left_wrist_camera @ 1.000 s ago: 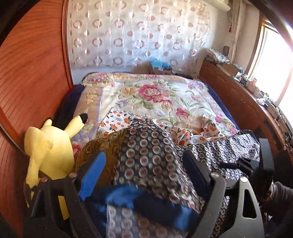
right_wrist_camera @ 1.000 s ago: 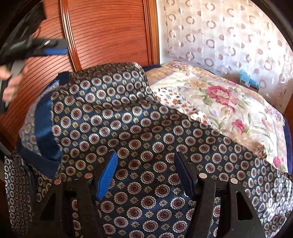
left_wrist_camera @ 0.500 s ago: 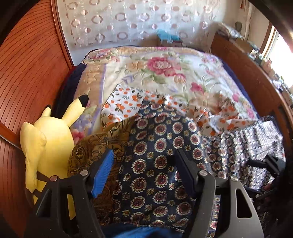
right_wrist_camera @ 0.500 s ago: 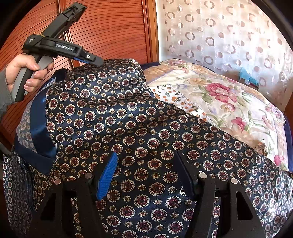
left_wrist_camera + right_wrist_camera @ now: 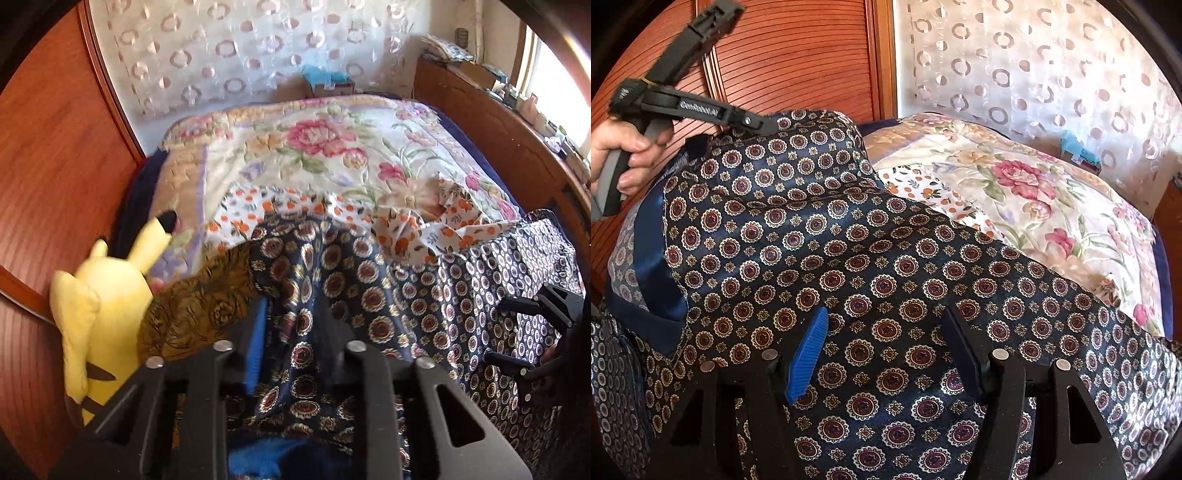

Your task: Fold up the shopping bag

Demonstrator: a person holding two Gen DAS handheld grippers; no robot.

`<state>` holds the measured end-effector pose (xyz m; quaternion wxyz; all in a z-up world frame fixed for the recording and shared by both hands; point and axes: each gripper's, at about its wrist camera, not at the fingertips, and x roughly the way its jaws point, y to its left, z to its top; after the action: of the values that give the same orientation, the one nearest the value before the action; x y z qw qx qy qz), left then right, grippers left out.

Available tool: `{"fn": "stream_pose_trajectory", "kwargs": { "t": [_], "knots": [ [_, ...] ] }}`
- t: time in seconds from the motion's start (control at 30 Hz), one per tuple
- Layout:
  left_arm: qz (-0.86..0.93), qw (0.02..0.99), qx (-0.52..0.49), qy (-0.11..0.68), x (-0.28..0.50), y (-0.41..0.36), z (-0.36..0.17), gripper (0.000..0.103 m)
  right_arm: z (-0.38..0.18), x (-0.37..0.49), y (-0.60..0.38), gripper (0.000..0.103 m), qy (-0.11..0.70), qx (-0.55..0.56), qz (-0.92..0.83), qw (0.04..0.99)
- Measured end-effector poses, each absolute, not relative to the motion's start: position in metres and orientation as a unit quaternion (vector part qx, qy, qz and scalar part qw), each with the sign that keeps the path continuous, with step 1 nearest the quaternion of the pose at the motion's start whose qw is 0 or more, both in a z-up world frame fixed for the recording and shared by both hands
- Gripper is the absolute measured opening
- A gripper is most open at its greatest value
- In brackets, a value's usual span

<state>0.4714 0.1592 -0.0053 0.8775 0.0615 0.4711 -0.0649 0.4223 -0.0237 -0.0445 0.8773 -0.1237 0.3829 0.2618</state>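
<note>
On the bed, spread over a cream quilt with big pink flowers (image 5: 325,147), lies the navy satin shopping bag patterned with maroon and gold medallions (image 5: 886,266), and it fills the near half of both views. Left gripper (image 5: 295,325) has its two fingers drawn close together with a bunched fold of the bag's cloth pinched between them, the blue-padded finger (image 5: 255,343) pressing one side of the fold. Over in the right wrist view the same tool comes in from the upper left, a hand (image 5: 617,155) wrapped round its grey grip, its tip at the bag's far top edge. Right gripper (image 5: 882,350) hangs over the middle of the bag with its fingers spread wide, nothing between them but the patterned cloth beneath; whether they touch it I can't tell. A white cloth dotted with orange flowers (image 5: 332,214) peeks out from under the bag's far edge. Beside the bag's left corner sits a brown gold-scrolled fabric (image 5: 199,310), and next to that a yellow plush toy with black-tipped ears (image 5: 107,302) leans against the reddish wooden wall (image 5: 48,177).
</note>
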Motion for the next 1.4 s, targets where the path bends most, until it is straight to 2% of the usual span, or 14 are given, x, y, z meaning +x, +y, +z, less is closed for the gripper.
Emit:
{"fn": "stream_pose_trajectory", "kwargs": {
  "t": [0.17, 0.47, 0.5, 0.53, 0.57, 0.63, 0.87, 1.03, 1.1, 1.17, 1.23, 1.33, 1.4],
  "knots": [
    [-0.075, 0.899, 0.070, 0.427, 0.456, 0.149, 0.023, 0.005, -0.044, 0.422, -0.023, 0.066, 0.382, -0.129, 0.258, 0.878],
    [-0.075, 0.903, 0.111, 0.409, 0.450, 0.136, 0.038, 0.004, -0.042, 0.421, -0.021, 0.066, 0.381, -0.138, 0.258, 0.877],
    [-0.067, 0.903, 0.107, 0.410, 0.452, 0.141, 0.038, 0.007, -0.042, 0.421, -0.021, 0.066, 0.381, -0.138, 0.258, 0.877],
    [-0.063, 0.903, 0.101, 0.414, 0.455, 0.146, 0.037, 0.025, -0.042, 0.421, -0.022, 0.066, 0.381, -0.138, 0.258, 0.877],
    [-0.065, 0.903, 0.091, 0.415, 0.458, 0.151, 0.036, 0.049, -0.042, 0.421, -0.022, 0.066, 0.381, -0.137, 0.257, 0.877],
    [-0.071, 0.901, 0.073, 0.422, 0.464, 0.161, 0.031, 0.060, -0.042, 0.421, -0.022, 0.066, 0.381, -0.137, 0.258, 0.877],
    [-0.074, 0.860, 0.033, 0.504, 0.483, 0.180, -0.014, 0.060, -0.042, 0.423, -0.023, 0.066, 0.381, -0.135, 0.260, 0.877],
    [-0.090, 0.858, 0.012, 0.506, 0.478, 0.179, -0.021, 0.060, -0.042, 0.423, -0.024, 0.066, 0.381, -0.136, 0.260, 0.877],
    [-0.096, 0.858, 0.009, 0.505, 0.477, 0.178, -0.019, 0.054, -0.042, 0.423, -0.024, 0.066, 0.381, -0.137, 0.261, 0.876],
    [-0.093, 0.860, 0.023, 0.501, 0.475, 0.172, -0.017, 0.037, -0.042, 0.423, -0.024, 0.066, 0.381, -0.136, 0.261, 0.876],
    [-0.096, 0.865, 0.041, 0.490, 0.471, 0.166, -0.012, 0.031, -0.042, 0.423, -0.024, 0.066, 0.381, -0.136, 0.261, 0.876],
    [-0.093, 0.875, 0.061, 0.470, 0.465, 0.160, -0.003, 0.007, -0.042, 0.424, -0.024, 0.066, 0.381, -0.137, 0.262, 0.876],
    [-0.096, 0.884, 0.069, 0.451, 0.458, 0.153, 0.009, 0.003, -0.042, 0.424, -0.024, 0.066, 0.381, -0.137, 0.262, 0.876]
  ]
}}
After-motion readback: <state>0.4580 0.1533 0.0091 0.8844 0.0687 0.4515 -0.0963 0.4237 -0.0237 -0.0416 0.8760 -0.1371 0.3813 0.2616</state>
